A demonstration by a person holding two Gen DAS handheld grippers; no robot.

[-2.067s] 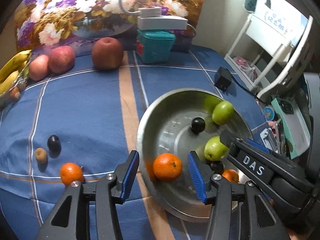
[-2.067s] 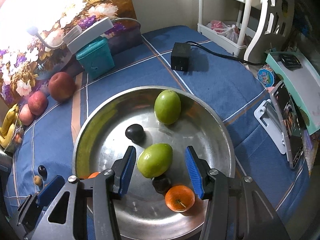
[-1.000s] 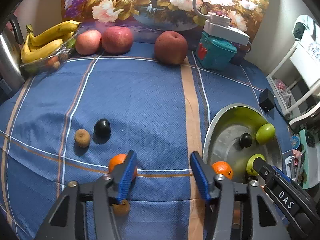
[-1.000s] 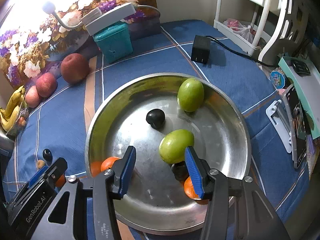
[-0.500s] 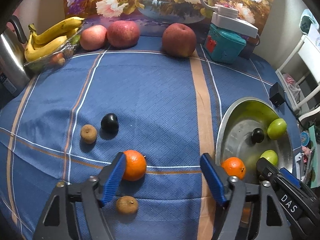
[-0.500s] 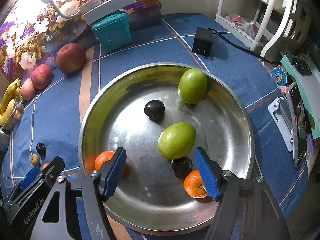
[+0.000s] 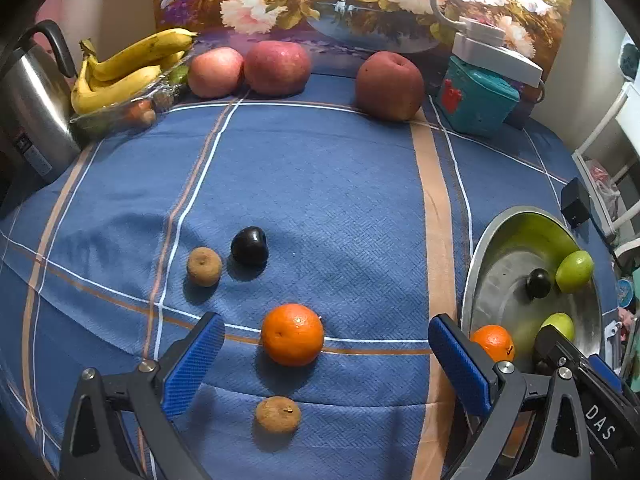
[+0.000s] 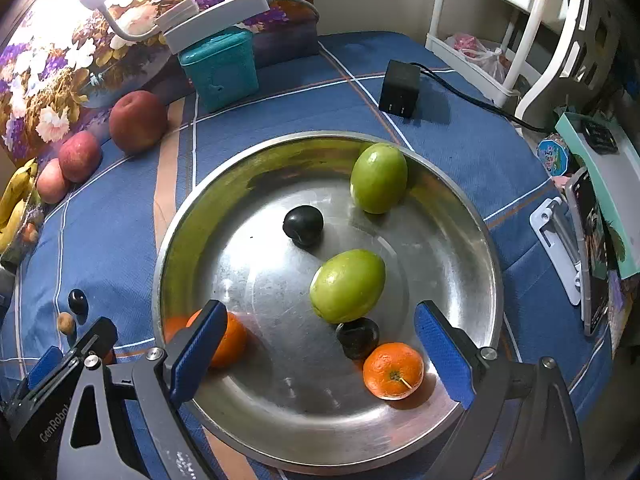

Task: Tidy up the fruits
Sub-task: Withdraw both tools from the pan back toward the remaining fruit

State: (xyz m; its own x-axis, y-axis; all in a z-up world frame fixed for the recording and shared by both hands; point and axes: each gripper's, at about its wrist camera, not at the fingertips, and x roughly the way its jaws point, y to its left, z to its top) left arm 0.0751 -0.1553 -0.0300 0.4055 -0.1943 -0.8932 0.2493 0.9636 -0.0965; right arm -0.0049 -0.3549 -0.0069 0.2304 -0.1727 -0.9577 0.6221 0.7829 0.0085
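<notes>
Left gripper (image 7: 326,354), jaws wide and empty, straddles the loose orange (image 7: 292,334) on the table (image 7: 320,184), apparently to carry it into the metal bowl (image 8: 472,216), over which the right gripper (image 8: 320,344) hovers, likewise wide and empty.

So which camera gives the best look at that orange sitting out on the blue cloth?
The left wrist view: the orange lies whole and unblocked on the tablecloth, ahead of the open left gripper. In the right wrist view that gripper's body hides it almost entirely.
</notes>
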